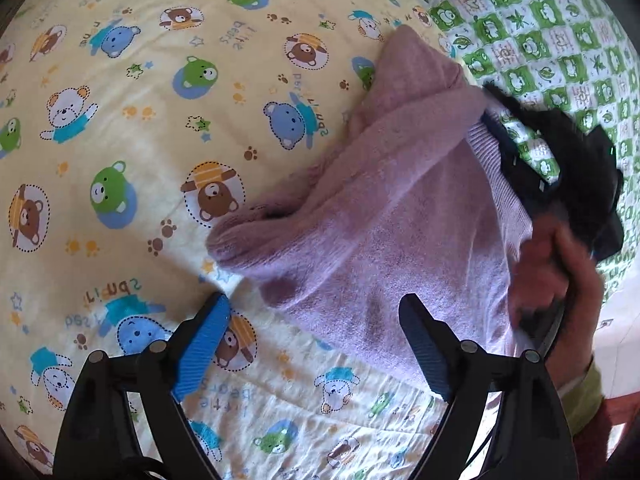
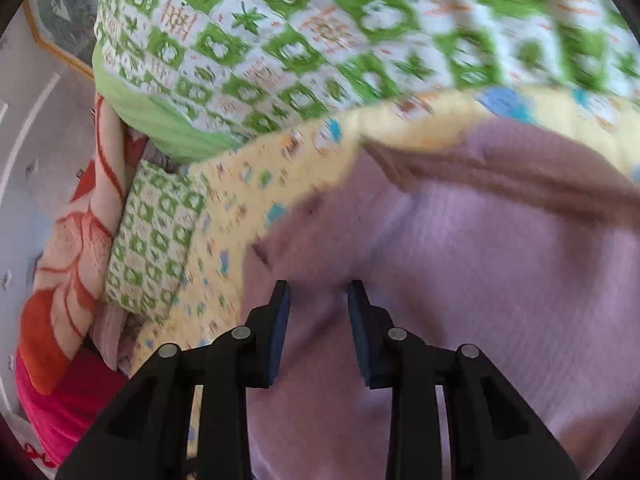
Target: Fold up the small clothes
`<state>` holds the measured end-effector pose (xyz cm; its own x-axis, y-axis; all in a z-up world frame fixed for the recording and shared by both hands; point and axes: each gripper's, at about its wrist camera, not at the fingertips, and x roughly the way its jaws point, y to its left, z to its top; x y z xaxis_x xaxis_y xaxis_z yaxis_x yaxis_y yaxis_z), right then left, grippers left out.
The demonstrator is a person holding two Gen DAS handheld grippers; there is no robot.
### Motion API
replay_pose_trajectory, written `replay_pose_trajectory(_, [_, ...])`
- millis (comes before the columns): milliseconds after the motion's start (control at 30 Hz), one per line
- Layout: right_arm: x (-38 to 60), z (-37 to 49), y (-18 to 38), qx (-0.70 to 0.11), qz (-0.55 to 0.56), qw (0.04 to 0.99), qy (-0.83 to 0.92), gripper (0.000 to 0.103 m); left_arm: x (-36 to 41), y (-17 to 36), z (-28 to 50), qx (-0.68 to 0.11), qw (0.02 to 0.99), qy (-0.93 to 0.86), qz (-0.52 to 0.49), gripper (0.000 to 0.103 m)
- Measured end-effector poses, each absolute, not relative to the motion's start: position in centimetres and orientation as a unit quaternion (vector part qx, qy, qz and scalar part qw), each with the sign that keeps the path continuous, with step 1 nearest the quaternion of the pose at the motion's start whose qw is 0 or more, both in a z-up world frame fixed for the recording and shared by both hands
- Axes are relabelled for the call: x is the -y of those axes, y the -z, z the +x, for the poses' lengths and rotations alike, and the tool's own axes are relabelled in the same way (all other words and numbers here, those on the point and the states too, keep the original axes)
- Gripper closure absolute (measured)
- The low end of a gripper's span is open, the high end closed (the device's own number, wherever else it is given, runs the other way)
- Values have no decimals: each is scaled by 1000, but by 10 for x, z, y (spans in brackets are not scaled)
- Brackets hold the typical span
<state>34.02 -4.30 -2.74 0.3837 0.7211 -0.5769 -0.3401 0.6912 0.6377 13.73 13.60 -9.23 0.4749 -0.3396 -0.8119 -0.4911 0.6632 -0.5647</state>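
On the bear-print sheet [image 1: 120, 80] the purple sweater [image 1: 380, 220] lies half folded; left gripper [image 1: 316, 344] gapes empty, right gripper [image 2: 318, 320] pinches a sweater fold.

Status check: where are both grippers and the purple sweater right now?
Left gripper open, empty, at the edge of the lilac sweater. Right gripper closed on a bunch of the sweater, partly lifted off the bear-print sheet. Nothing in the way.

A lilac knit sweater [image 1: 384, 216] lies on a pale-yellow bear-print sheet [image 1: 140, 120]; far right, a green-and-white checked quilt [image 1: 540, 20].
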Motion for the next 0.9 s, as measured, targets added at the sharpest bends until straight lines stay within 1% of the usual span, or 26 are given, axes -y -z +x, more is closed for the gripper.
replay_pose_trajectory(167, [25,370,13,-416,257,801,-347,71,-139,93,141,-486,748,-69,-446,13])
replay_pose_trajectory(333, [28,367,5,-411,265,799,-351,72,-140,90,158,-473,759,-78,-441,13])
replay_pose_trajectory(367, [34,362,4,-408,268,800,-349,72,-139,90,162,-474,761,-78,-437,14])
replay_pose_trajectory(433, [51,351,3,-407,278,801,-340,72,-138,88,169,-474,765,-78,-429,20])
replay_pose_trajectory(467, [58,347,3,-407,282,801,-335,71,-139,88,173,-473,766,-78,-428,28])
replay_pose_trajectory(500, [68,340,4,-406,285,804,-329,71,-140,88,176,-473,766,-77,-428,39])
replay_pose_trajectory(533, [77,335,5,-406,287,806,-322,72,-142,87,180,-472,767,-73,-429,46])
replay_pose_trajectory(600, [96,324,8,-409,290,810,-304,71,-145,88,185,-471,768,-63,-430,73])
replay_pose_trajectory(633, [108,317,11,-410,294,812,-293,71,-147,87,186,-470,769,-58,-430,78])
replay_pose_trajectory(667, [119,312,14,-411,298,813,-285,71,-147,84,188,-467,774,-54,-424,85])
replay_pose_trajectory(700, [130,305,16,-410,304,814,-278,71,-146,80,188,-466,780,-51,-416,90])
replay_pose_trajectory(900, [183,267,21,-409,312,824,-238,72,-100,29,191,-444,836,8,-322,94])
